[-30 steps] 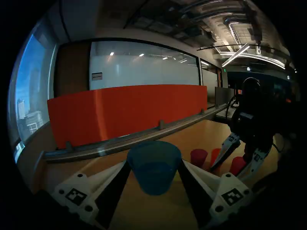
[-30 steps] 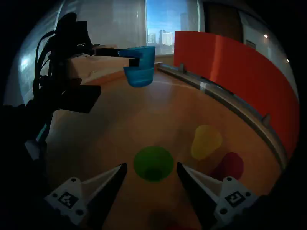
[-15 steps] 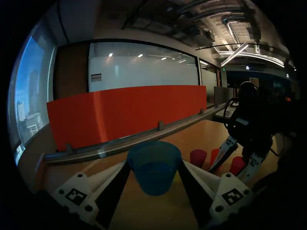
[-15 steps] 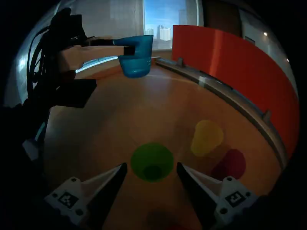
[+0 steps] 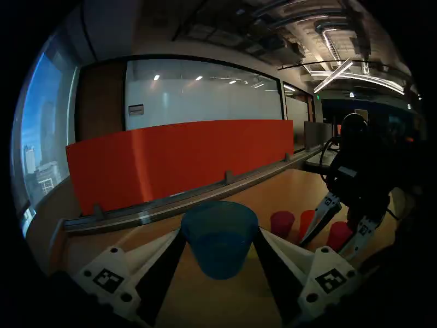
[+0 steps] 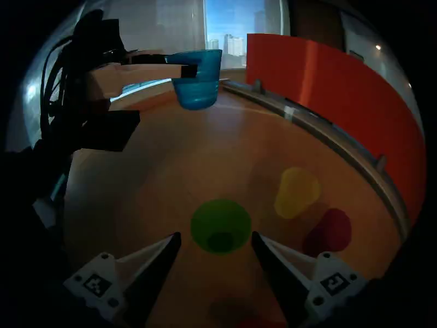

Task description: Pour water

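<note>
While the left gripper (image 5: 218, 234) clamps the blue cup (image 5: 219, 249) aloft, water inside, the right gripper (image 6: 216, 236) hangs open, straddling the green cup (image 6: 220, 225) on the table (image 6: 180, 158), seemingly not touching it. Tilt too early and water hits wood; the unheld green cup could tip.

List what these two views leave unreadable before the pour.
- Green cup contents: right gripper view, too dim to show any water.
- Red cups: left gripper view, partly behind the right gripper fingers; count unclear.
- Reddish blur: right gripper view, cut off at the bottom edge.
- Yellow cup: left gripper view, mostly behind the blue cup.
</note>
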`<action>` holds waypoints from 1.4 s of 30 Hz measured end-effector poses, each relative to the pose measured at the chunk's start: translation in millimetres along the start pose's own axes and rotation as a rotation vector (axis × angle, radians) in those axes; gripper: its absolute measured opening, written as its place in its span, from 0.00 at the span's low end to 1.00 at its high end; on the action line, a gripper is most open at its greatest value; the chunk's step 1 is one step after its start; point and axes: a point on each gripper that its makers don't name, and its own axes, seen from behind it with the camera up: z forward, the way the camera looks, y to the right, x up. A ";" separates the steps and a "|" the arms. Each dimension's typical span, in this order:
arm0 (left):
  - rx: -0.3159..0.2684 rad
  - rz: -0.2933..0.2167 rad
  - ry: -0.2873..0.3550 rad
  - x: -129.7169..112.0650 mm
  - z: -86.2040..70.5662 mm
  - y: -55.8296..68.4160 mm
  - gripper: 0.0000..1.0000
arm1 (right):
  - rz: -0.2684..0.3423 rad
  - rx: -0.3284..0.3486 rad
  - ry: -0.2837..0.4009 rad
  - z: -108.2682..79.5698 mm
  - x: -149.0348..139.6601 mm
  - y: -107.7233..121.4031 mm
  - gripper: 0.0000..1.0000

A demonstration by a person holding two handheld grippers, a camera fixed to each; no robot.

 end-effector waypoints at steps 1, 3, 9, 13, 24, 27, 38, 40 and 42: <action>0.000 0.000 0.000 0.3 0.1 0.1 0.85 | 0.001 0.000 0.001 -0.3 0.2 -0.1 1.00; 0.000 0.000 0.000 0.9 0.1 0.4 0.85 | 0.001 0.000 0.002 -1.1 0.4 -0.6 1.00; 0.000 0.001 0.001 1.4 0.3 1.5 0.85 | 0.002 -0.001 0.005 -3.1 0.0 -1.4 1.00; 0.001 0.003 0.001 1.0 0.6 1.8 0.85 | 0.004 -0.007 0.005 -4.2 -0.5 -0.1 1.00; 0.000 0.006 0.001 0.5 -0.4 1.7 0.85 | 0.001 -0.017 -0.023 -1.6 0.4 0.7 1.00; -0.001 0.005 0.000 -1.7 0.0 1.5 0.85 | -0.003 -0.022 -0.040 0.0 0.7 1.0 1.00; 0.003 -0.002 -0.006 -8.6 1.6 -2.8 0.85 | 0.020 -0.024 -0.113 9.0 -1.8 2.1 1.00; 0.002 -0.002 -0.006 -9.0 1.9 -3.0 0.85 | 0.026 -0.025 -0.124 10.5 -2.1 2.9 1.00; 0.001 -0.002 -0.006 -9.6 2.1 -3.2 0.85 | 0.031 -0.026 -0.135 12.0 -2.6 3.8 0.99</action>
